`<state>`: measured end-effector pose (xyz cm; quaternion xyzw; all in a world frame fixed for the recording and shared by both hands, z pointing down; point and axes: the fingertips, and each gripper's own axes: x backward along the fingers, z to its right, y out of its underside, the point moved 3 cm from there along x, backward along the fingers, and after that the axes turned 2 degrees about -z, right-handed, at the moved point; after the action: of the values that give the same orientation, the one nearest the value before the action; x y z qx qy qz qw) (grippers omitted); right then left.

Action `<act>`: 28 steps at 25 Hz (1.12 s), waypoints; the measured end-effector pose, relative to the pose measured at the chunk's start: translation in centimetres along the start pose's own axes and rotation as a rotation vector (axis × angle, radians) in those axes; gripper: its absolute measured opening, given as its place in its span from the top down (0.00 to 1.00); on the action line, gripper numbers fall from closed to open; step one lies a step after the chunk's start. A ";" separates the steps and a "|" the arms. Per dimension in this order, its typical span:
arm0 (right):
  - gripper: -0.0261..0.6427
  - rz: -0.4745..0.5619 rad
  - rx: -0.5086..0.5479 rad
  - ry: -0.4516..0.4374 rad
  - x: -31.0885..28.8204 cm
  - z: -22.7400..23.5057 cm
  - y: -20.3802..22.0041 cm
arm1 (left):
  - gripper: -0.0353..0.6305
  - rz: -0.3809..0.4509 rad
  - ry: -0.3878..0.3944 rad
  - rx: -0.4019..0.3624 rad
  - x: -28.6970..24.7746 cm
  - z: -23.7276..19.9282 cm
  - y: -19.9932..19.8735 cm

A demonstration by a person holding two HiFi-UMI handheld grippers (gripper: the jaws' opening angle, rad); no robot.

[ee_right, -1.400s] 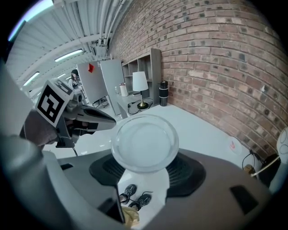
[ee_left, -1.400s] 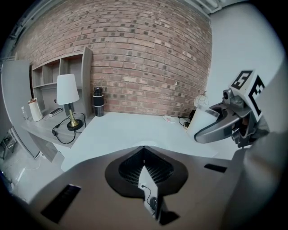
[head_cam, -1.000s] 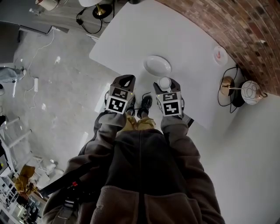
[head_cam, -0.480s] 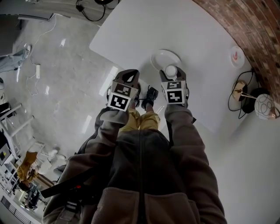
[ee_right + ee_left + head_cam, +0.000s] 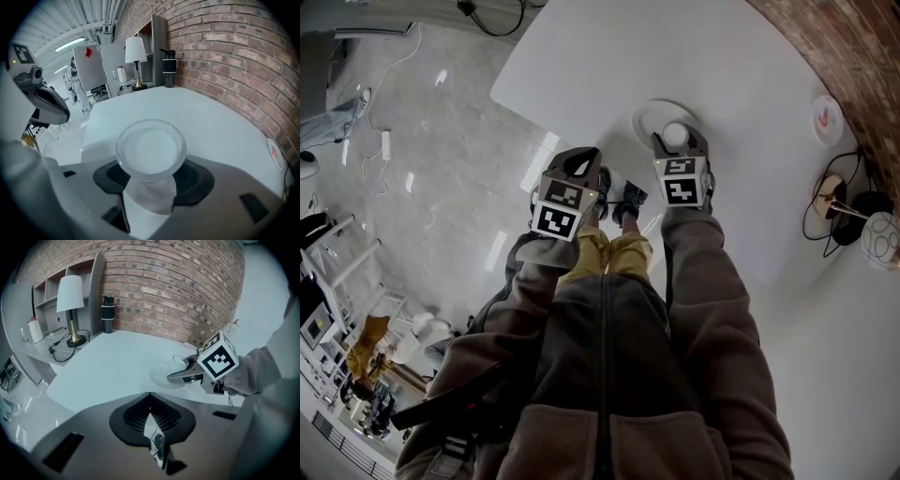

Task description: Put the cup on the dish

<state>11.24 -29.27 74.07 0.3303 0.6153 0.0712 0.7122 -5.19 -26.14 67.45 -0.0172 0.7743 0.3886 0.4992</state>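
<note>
- Right gripper [image 5: 677,148], forearm stretched forward and tilted steeply down, clamps the cup [image 5: 150,150] over the dish [image 5: 649,116].
- Left gripper [image 5: 574,165], closed and empty, hangs left of the dish.

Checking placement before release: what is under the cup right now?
The white dish lies under the cup, which the right gripper holds in its jaws. The cup covers the dish's middle, so contact cannot be seen.

Right tongs [image 5: 678,142] brought cup [image 5: 675,134] over dish [image 5: 646,116].
</note>
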 end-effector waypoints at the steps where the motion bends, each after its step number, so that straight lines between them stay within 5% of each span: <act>1: 0.58 -0.002 0.001 -0.001 -0.2 0.0 0.1 | 0.94 -0.001 0.000 0.000 -0.1 0.0 0.0; 17: 0.58 0.022 0.020 -0.056 -0.4 -0.3 0.4 | 0.94 0.014 -0.016 -0.012 0.4 0.4 -0.3; 28: 0.51 0.124 0.008 -0.036 4.8 0.0 0.3 | 0.94 0.055 -0.027 -0.020 2.4 1.5 -0.4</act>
<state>12.43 -26.58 70.27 0.3720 0.5808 0.1067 0.7162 -5.12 -24.66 65.00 0.0046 0.7636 0.4103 0.4986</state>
